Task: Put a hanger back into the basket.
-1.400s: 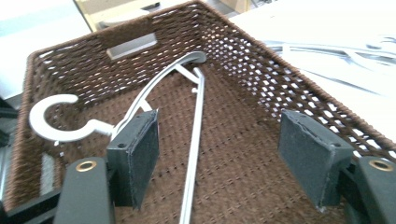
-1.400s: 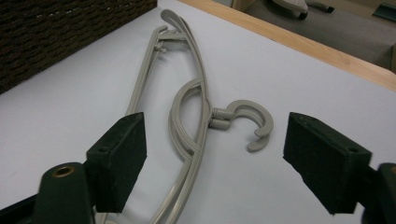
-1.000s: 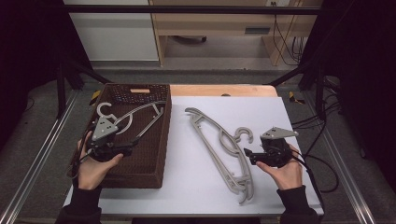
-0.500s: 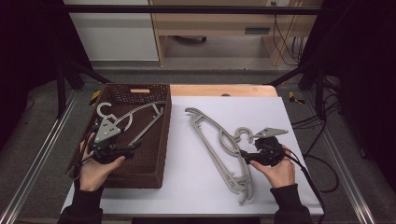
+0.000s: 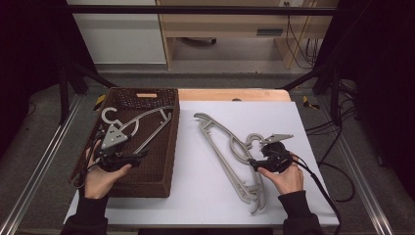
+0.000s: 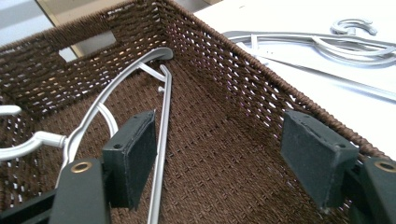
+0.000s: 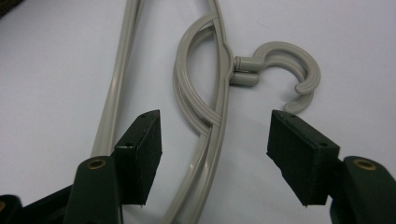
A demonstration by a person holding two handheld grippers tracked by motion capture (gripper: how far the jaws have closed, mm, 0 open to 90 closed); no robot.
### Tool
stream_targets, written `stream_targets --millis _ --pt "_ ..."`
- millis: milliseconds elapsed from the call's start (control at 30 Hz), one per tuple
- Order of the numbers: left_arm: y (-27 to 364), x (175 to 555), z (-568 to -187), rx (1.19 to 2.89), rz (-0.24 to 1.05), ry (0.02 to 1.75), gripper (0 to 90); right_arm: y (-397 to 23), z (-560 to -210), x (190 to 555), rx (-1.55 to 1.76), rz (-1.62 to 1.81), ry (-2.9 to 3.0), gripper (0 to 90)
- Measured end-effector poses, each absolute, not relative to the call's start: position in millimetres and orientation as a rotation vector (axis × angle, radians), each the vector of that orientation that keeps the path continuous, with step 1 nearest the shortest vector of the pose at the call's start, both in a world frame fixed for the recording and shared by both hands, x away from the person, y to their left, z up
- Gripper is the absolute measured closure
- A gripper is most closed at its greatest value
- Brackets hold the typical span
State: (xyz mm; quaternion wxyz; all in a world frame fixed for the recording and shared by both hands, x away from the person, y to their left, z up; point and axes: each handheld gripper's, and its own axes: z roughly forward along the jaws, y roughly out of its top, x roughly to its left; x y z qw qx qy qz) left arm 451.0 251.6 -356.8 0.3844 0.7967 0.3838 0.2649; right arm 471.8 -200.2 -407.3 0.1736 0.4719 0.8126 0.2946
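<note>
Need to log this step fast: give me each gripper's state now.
Left gripper: open, holding nothing, over the basket.
Right gripper: open, tongs have just been closing around the grey hangers, pads not yet touching.

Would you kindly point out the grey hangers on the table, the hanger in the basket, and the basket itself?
grey hangers [image 7: 215,140]: right gripper view, on the curved bar.
hanger in the basket [image 6: 161,140]: left gripper view, on its straight bar.
basket [image 5: 154,174]: high view, on its right wall.
</note>
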Motion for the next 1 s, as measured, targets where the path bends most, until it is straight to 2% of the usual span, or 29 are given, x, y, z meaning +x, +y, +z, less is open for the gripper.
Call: stream_targets --millis 433,1000 --pt "255 450 -357 2.022 0.683 0.990 27.1 -197 -423 482 1.406 0.763 2.361 42.7" --pt "256 451 -358 2.027 0.682 0.994 27.2 -193 -435 492 1.502 0.644 2.454 60.5"
